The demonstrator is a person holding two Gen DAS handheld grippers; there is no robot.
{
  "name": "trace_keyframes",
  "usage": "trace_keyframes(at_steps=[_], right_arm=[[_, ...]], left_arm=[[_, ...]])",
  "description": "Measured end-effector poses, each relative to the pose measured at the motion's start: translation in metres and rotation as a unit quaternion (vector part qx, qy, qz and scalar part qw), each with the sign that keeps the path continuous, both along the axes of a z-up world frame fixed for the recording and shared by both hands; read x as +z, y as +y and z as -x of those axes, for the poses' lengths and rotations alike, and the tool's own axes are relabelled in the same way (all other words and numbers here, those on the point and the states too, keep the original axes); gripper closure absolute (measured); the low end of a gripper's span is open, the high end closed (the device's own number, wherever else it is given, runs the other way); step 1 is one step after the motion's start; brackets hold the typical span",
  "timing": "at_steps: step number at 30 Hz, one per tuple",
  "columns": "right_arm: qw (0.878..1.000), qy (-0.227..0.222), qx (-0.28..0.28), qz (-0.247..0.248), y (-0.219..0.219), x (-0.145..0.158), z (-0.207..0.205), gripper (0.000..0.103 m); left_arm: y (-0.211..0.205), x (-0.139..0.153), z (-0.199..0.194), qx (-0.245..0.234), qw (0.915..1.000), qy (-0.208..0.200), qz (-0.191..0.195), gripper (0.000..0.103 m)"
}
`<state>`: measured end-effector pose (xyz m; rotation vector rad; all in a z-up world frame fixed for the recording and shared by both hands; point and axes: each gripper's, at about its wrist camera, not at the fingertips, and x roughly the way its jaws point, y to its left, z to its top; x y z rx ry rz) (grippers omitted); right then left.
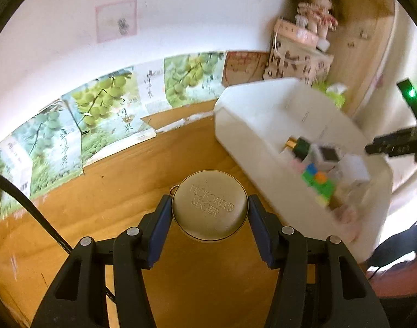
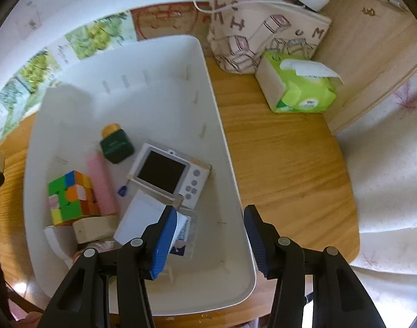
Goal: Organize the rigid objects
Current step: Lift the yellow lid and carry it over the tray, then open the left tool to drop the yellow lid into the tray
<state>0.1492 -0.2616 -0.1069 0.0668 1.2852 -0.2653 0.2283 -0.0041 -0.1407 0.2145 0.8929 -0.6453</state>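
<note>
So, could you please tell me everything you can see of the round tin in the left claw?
The tin is a flat, round, gold-coloured case, metal by its look, with raised letters on its lid and a small ring at its upper left edge. It is closed and faces the camera lid-on. The left claw clamps it by its rim, one blue pad on each side, holding it clear above the wooden table, to the left of the white bin. Nothing else touches it.

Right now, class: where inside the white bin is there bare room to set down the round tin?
The white bin is bare along its far end and its right wall. The near-left is crowded: Rubik's cube, green bottle, camera. The left tongs hold the round tin.
</note>
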Motion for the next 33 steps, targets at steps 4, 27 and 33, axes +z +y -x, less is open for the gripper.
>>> trace_keyframes(at_steps=[4,27,33], right_arm=[[0.999,-0.022,0.030,-0.017,0.001,0.006,0.006,0.043],[0.984,-0.082,0.122,-0.105,0.006,0.016,0.052,0.027],[0.984,-0.097,0.101,-0.107,-0.001,0.031,0.065,0.022]], left_arm=[[-0.018,0.020,0.022,0.028,0.9994,-0.011,0.018,0.044],[-0.135,0.046,0.058,0.096,0.9924,0.059,0.050,0.044],[-0.142,0.047,0.064,0.114,0.9878,0.098,0.041,0.044]])
